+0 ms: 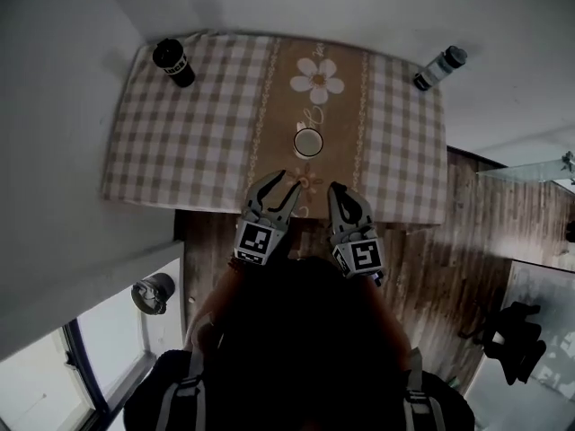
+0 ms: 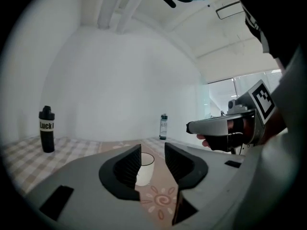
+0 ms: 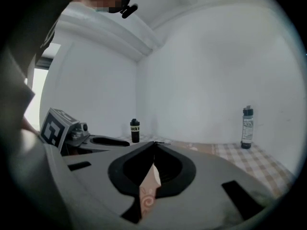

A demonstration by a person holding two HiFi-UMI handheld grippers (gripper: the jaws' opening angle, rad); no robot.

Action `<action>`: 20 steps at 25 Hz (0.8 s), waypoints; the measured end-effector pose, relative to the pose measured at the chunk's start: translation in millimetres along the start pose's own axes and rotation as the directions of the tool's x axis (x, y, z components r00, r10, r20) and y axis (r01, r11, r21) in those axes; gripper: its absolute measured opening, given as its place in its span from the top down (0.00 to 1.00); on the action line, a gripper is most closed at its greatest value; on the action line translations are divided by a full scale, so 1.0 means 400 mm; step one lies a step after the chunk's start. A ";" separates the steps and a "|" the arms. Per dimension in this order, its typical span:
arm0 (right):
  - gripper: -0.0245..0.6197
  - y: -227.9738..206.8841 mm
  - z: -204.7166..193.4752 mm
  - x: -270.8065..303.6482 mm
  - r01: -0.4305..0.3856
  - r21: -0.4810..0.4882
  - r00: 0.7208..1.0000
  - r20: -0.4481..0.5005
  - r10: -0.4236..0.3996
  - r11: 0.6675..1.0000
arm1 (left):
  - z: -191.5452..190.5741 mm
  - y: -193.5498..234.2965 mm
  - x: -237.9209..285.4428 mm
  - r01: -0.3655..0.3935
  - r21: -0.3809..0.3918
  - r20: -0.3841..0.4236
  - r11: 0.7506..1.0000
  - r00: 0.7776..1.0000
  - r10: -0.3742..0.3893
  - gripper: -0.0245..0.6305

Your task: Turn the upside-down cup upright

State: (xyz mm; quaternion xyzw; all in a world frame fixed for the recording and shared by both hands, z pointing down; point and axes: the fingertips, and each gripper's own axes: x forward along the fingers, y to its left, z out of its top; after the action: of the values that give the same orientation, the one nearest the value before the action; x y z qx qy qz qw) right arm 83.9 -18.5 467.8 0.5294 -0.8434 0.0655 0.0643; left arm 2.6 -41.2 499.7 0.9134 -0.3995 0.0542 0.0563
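A small white cup [image 1: 307, 141] with a dark ring on top stands on the tan middle strip of the checked tablecloth [image 1: 198, 142]; whether it is upright or upside down I cannot tell. My left gripper [image 1: 282, 184] is at the table's near edge, just short of the cup, open and holding nothing. In the left gripper view the cup [image 2: 145, 169] shows through the gap of the left gripper [image 2: 153, 150], further off and untouched. My right gripper [image 1: 335, 189] hovers beside it to the right, shut and empty. In the right gripper view the right gripper [image 3: 154, 143] has its jaws together.
A black bottle [image 1: 173, 62] stands at the table's far left corner and a clear bottle with a dark cap [image 1: 438, 67] at the far right. White walls border the table at the back and left. Wooden floor [image 1: 431, 268] lies to the right.
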 end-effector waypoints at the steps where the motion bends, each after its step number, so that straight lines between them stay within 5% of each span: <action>1: 0.95 -0.004 0.000 0.020 0.014 0.000 1.000 -0.004 -0.014 1.000 | -0.008 0.017 0.012 0.021 0.005 -0.004 1.000 1.000 -0.021 0.70; 11: 0.95 -0.015 0.000 0.129 0.118 -0.004 0.993 -0.021 -0.118 0.993 | -0.088 0.101 0.126 0.209 0.032 -0.049 0.977 0.977 -0.207 0.56; 14: 0.95 -0.015 -0.015 0.132 0.120 0.002 0.992 -0.031 -0.120 0.993 | -0.140 0.097 0.145 0.226 0.029 -0.091 0.974 0.971 -0.222 0.44; 20: 0.95 -0.046 -0.010 0.160 0.122 0.009 0.992 -0.029 -0.122 0.992 | -0.197 0.095 0.216 0.257 0.070 -0.141 0.964 0.959 -0.246 0.38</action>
State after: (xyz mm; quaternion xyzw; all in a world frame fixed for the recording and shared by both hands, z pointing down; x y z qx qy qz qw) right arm 73.2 -82.3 483.8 0.5794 -0.8080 0.0735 0.0775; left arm 28.7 -118.1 592.2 0.9528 -0.2727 0.1238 0.0489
